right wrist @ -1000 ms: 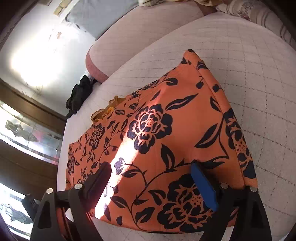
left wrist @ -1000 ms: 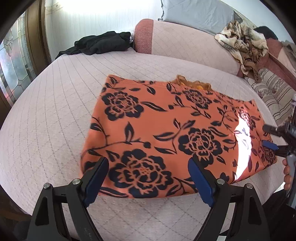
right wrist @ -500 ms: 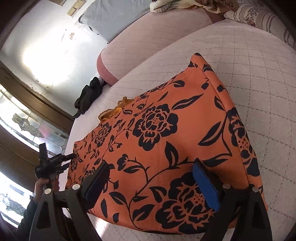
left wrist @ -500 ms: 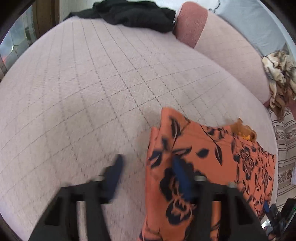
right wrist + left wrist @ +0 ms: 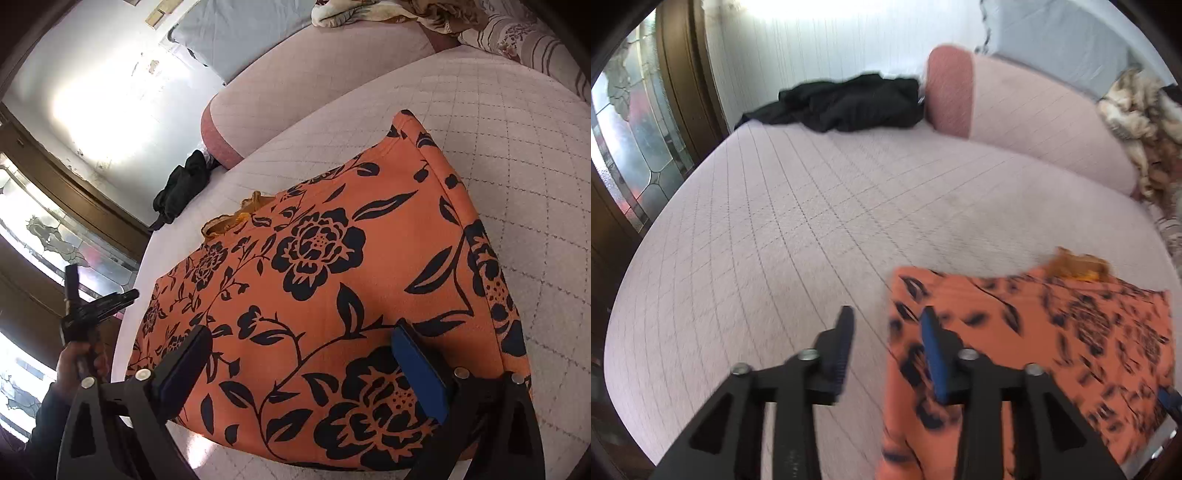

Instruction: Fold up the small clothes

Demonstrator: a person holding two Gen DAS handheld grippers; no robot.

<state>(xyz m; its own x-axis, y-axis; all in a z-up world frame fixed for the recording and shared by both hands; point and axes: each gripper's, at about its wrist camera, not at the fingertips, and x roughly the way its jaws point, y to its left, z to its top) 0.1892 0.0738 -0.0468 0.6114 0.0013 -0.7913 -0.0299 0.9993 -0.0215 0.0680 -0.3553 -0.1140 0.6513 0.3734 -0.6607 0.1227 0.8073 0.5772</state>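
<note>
In the left wrist view, our left gripper [image 5: 886, 332] points down at the quilted bed [image 5: 798, 229]. Its fingers [image 5: 932, 350] stand part way apart and have just been opening a little; nothing is clamped. The left edge of the orange floral garment [image 5: 1071, 332] lies under the blue-padded finger, while the black finger is over bare quilt. The picture is blurred, so we cannot tell whether the pad touches the cloth. A black garment [image 5: 849, 103] lies crumpled at the far end of the bed beside a pink bolster [image 5: 1034, 122], and a patterned cloth [image 5: 1141, 122] is heaped at the right. We can read no writing.

In the right wrist view, our right gripper [image 5: 299, 363] hovers tilted down over the near end of the orange floral garment [image 5: 332, 280], which lies flat on the bed [image 5: 517, 129]. Its fingers [image 5: 417, 373] are spread wide and have just been opening, clamped on nothing. At the left, the left hand [image 5: 79, 363] holds the left gripper [image 5: 99, 302] by the garment's far edge. A yellow lace trim [image 5: 236, 218] peeks from under the orange cloth.
</note>
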